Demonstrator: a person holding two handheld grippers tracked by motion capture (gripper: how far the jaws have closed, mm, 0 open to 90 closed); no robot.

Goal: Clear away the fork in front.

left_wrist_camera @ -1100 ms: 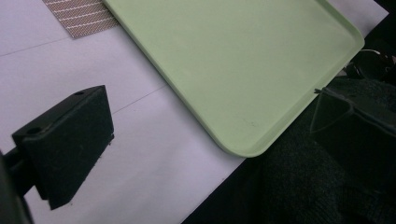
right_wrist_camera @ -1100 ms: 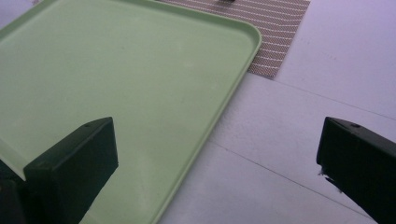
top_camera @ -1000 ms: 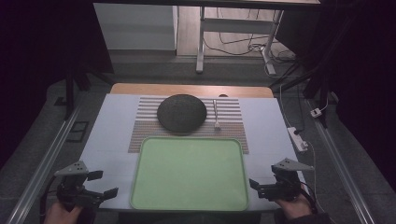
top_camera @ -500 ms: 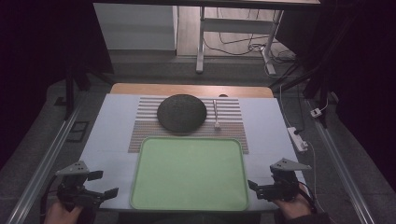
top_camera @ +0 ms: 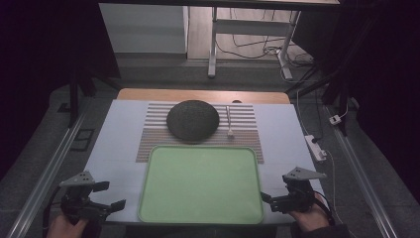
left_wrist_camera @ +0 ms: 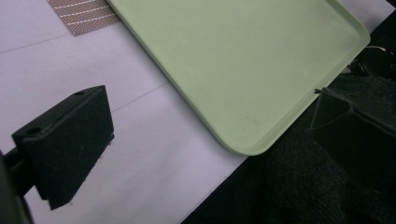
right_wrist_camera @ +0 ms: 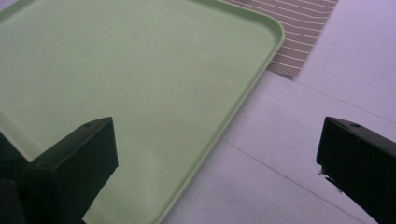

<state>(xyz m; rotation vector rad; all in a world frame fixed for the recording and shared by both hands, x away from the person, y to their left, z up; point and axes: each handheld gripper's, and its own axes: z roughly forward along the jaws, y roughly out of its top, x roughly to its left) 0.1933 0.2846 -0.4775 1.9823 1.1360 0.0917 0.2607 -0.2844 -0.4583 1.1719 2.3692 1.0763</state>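
Hardly anything has changed: the right tongs [top_camera: 271,200] have merely edged nearer the green tray [top_camera: 200,184], the left tongs [top_camera: 110,196] idle; both spread, empty.

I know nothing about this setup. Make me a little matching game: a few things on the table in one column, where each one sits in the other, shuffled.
Things:
1. tray
2. plate
3. spoon
4. mat

Places:
A. far, on the mat
B. just right of the plate
C. nearest, between the two grippers
D. under the plate and spoon

Pairs: 1-C, 2-A, 3-B, 4-D
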